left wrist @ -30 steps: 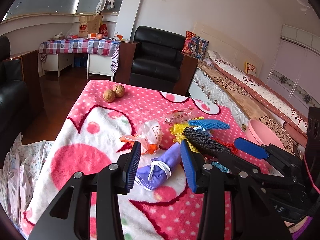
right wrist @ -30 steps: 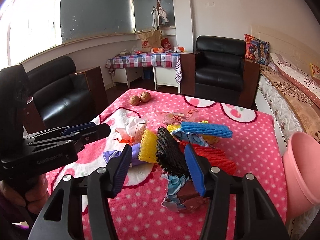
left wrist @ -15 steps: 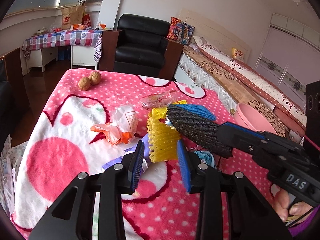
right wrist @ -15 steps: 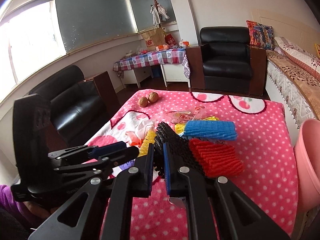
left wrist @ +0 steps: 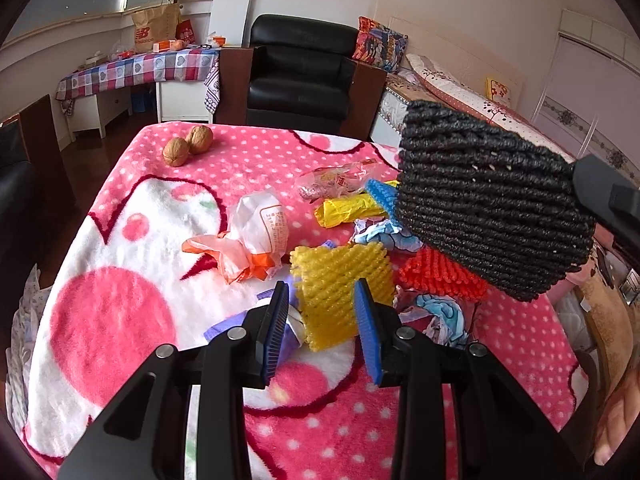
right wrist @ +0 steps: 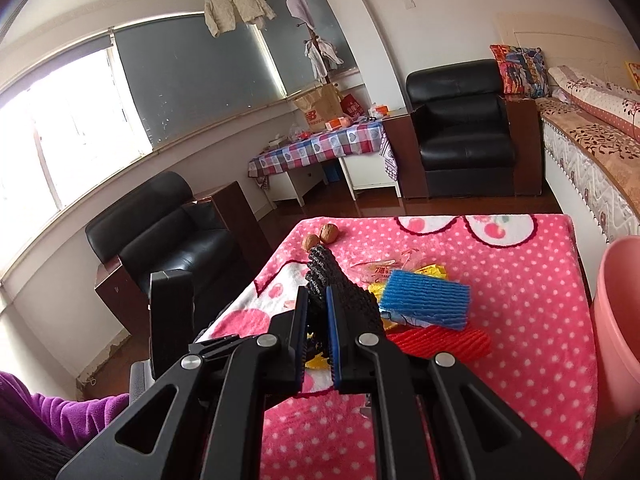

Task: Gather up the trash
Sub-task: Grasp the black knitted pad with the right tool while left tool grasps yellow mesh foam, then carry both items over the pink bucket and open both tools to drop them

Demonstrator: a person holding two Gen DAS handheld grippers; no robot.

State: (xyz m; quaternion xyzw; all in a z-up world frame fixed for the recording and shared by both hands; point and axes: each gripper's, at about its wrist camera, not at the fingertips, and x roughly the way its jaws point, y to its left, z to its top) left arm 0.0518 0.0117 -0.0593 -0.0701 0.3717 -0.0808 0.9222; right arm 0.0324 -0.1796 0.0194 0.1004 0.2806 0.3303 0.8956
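Note:
My right gripper (right wrist: 318, 300) is shut on a black foam net (right wrist: 340, 292) and holds it lifted above the pink blanket; the net looms large at the right of the left wrist view (left wrist: 488, 208). My left gripper (left wrist: 322, 312) is open, its jaws on either side of a yellow foam net (left wrist: 340, 296) on the blanket. A red foam net (left wrist: 436, 276), a blue foam net (right wrist: 424, 300), a yellow wrapper (left wrist: 348, 208), a clear wrapper (left wrist: 336, 180), a white and orange bag (left wrist: 256, 240) and crumpled paper (left wrist: 436, 316) lie around it.
Two walnuts (left wrist: 188, 146) sit at the far left of the pink blanket (left wrist: 112, 312). A pink bin (right wrist: 618, 320) stands off the table's right edge. A black armchair (left wrist: 300, 80) is behind the table, a black sofa (right wrist: 168, 232) at the left.
My right gripper has lifted the black net higher and toward the right. My left gripper has moved forward, so its open jaws now flank the yellow net.

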